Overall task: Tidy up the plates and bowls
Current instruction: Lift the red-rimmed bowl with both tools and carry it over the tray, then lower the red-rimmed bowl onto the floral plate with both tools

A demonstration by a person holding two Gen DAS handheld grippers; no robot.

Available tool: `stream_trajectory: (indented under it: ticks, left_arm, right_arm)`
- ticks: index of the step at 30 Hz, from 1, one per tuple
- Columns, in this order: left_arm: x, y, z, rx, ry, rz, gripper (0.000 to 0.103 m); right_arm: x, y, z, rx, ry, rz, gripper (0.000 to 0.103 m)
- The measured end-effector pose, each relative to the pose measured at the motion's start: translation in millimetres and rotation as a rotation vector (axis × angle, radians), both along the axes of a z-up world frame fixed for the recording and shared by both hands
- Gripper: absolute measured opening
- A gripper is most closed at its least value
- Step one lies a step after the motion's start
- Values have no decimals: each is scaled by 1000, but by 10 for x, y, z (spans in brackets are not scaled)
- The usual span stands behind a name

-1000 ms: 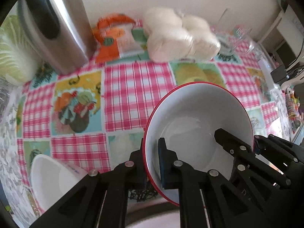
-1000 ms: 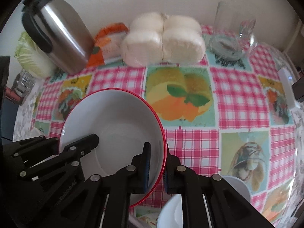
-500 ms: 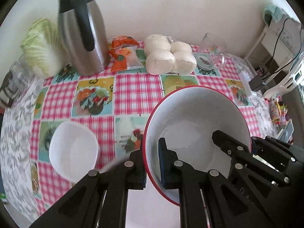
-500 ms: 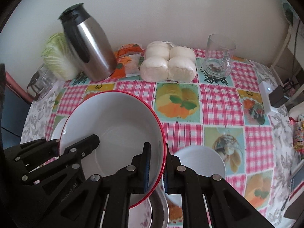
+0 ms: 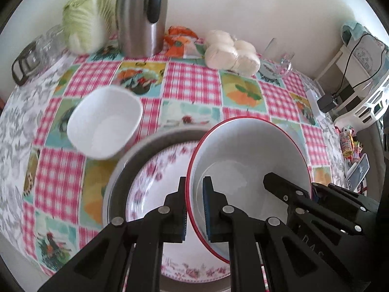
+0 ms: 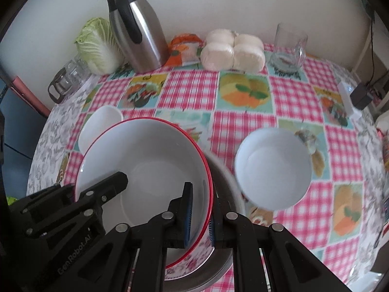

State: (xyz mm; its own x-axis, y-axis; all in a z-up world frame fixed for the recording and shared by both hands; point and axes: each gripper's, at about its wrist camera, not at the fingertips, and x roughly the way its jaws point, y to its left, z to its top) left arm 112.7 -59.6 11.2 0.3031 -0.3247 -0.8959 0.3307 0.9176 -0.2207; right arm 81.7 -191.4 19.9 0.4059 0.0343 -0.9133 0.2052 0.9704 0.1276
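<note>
A: Left wrist view first. What's the surface?

B: A round table (image 5: 192,82) under a cloth of pink check and fruit pictures, against a pale wall. At twelve o'clock stand a steel thermos jug (image 5: 142,17) and a cabbage (image 5: 83,17); white buns (image 5: 231,52) sit near one o'clock, a shelf with cables at two o'clock.

A: And the dishes?

B: The left tongs (image 5: 194,209) are clenched on the near rim of the red-rimmed bowl (image 5: 248,155), one pad inside, one outside. The right tongs (image 5: 313,194) grip its rim at four o'clock. The bowl is held above a grey basin (image 5: 116,177) holding a floral plate (image 5: 155,177). A white square bowl (image 5: 104,124) sits at ten o'clock.

A: What changed from a second ago?

B: Then only cloth lay beneath the bowl; now the basin and plate are under it, and the jug looks farther away.

A: Which way does the bowl face?

B: Mouth up, tipped slightly towards the camera. It's round, so no long axis.

A: Right wrist view?

B: Same table (image 6: 245,121) and wall. The right tongs (image 6: 200,209) are clamped on the red-rimmed bowl's (image 6: 150,160) rim at six o'clock; the left tongs (image 6: 73,189) hold it at eight o'clock. A round white bowl (image 6: 272,168) sits at three o'clock, a glass mug (image 6: 289,46) at one o'clock.

A: Different from before?

B: That white bowl was barely in view earlier; the basin edge now shows beneath.
</note>
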Motion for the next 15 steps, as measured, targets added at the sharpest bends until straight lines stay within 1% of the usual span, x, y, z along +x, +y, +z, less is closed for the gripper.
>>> stream_trajectory:
  ticks: [6,9,15]
  left_arm:
    - [-175,109,-124,-24,-2,18,11]
    - [-236,108,-131,-15,-24,18,11]
    - [-304,114,-213,-11,-29,4,11]
  right_arm:
    - [-150,75,-113,23,-9,-4,12]
    - [-233,119,-142,13,-25,-5,13]
    - [-350,96,-245,57,-52,-51,13]
